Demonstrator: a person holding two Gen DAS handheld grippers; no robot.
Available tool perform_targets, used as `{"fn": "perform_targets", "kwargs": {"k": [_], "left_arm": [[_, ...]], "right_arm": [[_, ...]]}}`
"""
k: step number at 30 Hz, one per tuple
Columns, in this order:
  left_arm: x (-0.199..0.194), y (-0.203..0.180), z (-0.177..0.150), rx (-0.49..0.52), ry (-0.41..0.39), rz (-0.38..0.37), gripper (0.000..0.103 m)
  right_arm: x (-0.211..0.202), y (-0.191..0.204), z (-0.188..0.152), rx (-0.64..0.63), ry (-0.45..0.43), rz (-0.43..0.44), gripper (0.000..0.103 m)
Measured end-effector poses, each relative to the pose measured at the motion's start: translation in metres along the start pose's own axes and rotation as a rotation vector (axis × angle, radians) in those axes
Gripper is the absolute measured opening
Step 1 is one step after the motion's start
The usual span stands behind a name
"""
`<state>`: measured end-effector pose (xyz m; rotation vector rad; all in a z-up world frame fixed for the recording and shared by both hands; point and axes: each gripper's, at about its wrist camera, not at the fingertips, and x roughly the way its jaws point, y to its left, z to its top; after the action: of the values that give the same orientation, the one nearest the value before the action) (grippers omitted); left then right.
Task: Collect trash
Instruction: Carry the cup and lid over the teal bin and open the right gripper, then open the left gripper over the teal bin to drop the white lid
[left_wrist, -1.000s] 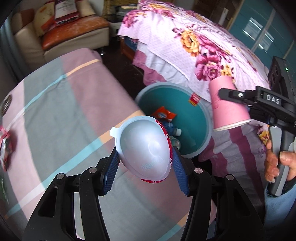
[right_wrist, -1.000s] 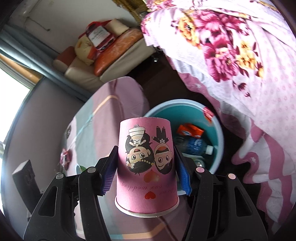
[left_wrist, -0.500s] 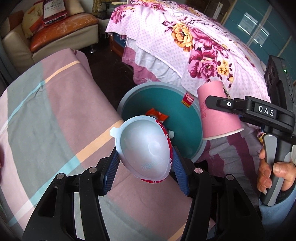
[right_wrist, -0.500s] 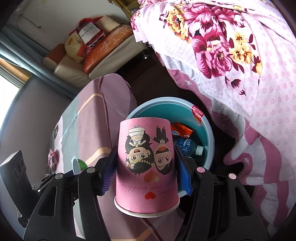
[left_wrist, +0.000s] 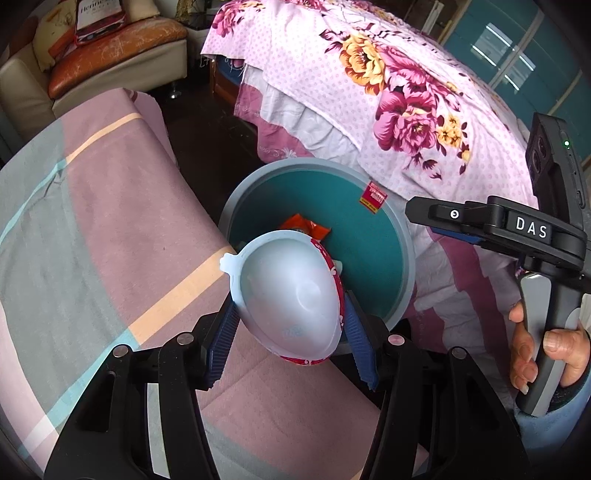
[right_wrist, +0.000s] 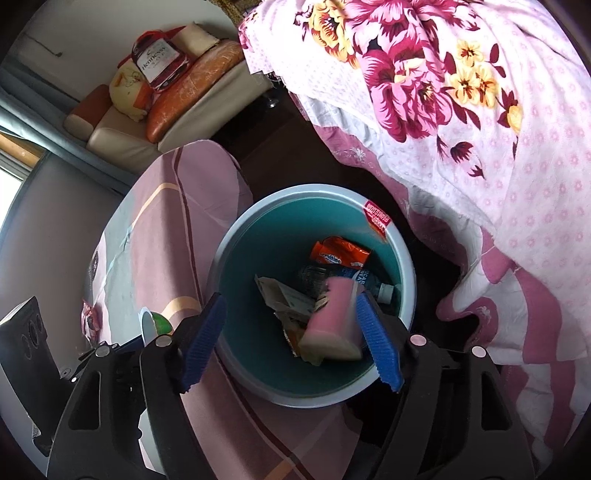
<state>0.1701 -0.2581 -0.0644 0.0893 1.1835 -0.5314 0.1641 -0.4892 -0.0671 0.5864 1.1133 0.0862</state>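
Note:
My left gripper (left_wrist: 291, 339) is shut on a white plastic bowl (left_wrist: 288, 295) with a red rim, held at the table's edge beside the teal trash bin (left_wrist: 402, 280). My right gripper (right_wrist: 291, 343) is open and empty, right above the bin (right_wrist: 229, 240). The pink paper cup (right_wrist: 334, 317) is blurred, loose inside the bin among an orange wrapper (right_wrist: 340, 253), a plastic bottle (right_wrist: 354, 280) and paper scraps. In the left wrist view the right gripper (left_wrist: 443, 221) hangs over the bin's right rim.
The striped pink and grey tablecloth (left_wrist: 92, 229) covers the table on the left. A bed with a floral cover (left_wrist: 406, 99) is close behind the bin. A sofa (left_wrist: 110, 55) stands at the back. A red wrapper (right_wrist: 88, 319) lies on the table.
My right gripper has opened and let go of the pink cup, which has dropped into the bin. My left gripper has moved nearer the bin with the bowl.

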Motion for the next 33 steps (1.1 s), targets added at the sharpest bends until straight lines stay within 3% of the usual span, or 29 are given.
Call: {"fn": "perform_targets", "kwargs": {"k": [9,25,27,28,33], "left_arm": [[0.008,-0.002,0.005,0.001,0.008,-0.011,0.057],[0.019,-0.019,0.017,0.034,0.009,-0.024,0.059],[0.019,-0.021,0.018,0.034,0.002,-0.026,0.079],[0.017,-0.022,0.018,0.035,-0.011,-0.019,0.083],[0.014,-0.018,0.017,0.027,-0.025,0.001,0.090]], "right_arm": [[-0.003,-0.006,0.002,0.016,-0.009,-0.035,0.076],[-0.008,-0.008,0.005,0.027,-0.024,-0.069,0.076],[-0.008,-0.008,0.006,0.027,-0.024,-0.073,0.076],[-0.009,-0.008,0.006,0.028,-0.024,-0.076,0.076],[-0.009,-0.008,0.006,0.028,-0.023,-0.083,0.076]]}}
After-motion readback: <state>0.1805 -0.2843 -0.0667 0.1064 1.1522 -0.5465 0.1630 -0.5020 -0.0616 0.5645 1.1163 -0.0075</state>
